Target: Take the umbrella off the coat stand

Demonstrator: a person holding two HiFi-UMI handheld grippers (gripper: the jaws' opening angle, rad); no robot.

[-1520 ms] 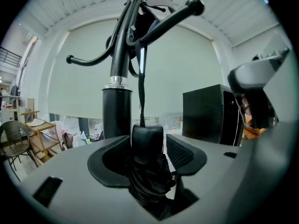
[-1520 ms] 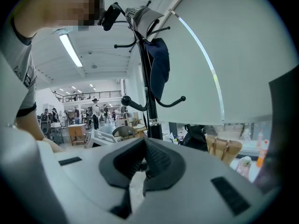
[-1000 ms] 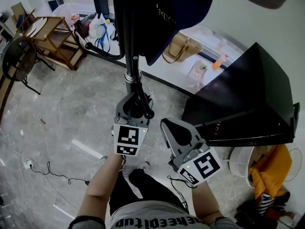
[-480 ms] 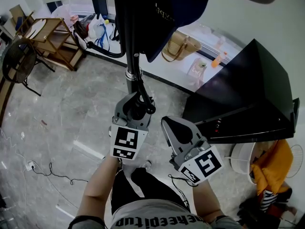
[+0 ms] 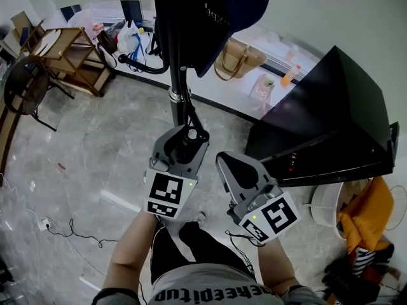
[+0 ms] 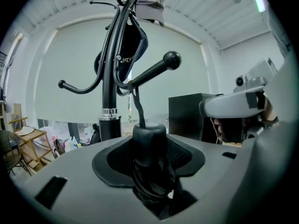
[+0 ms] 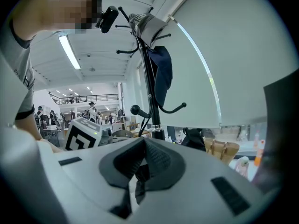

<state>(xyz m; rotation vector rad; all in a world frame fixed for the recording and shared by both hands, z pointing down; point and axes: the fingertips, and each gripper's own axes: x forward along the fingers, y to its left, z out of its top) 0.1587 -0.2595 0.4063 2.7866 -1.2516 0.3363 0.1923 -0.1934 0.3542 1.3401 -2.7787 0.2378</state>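
A folded black umbrella (image 6: 149, 141) stands upright between the jaws of my left gripper (image 6: 149, 148), which is shut on it. Its thin strap (image 6: 137, 104) runs up to a ball-tipped hook (image 6: 156, 68) of the black coat stand (image 6: 110, 78). In the head view the left gripper (image 5: 184, 143) with the umbrella (image 5: 188, 138) sits just in front of the stand's pole (image 5: 180, 75). A dark blue bag (image 5: 210, 18) hangs higher on the stand. My right gripper (image 5: 236, 173) is to the right of it, its jaws (image 7: 140, 164) together with nothing in them.
A black cabinet (image 5: 324, 132) stands close on the right. A straw bag (image 5: 238, 59) sits behind the stand, a wooden rack (image 5: 70, 49) and a black chair (image 5: 25, 84) at the far left. Cables (image 5: 63, 224) lie on the floor and a white fan (image 5: 324, 205) at lower right.
My left gripper has risen with the umbrella, which now sits higher against the hook. The right gripper has stayed where it was.
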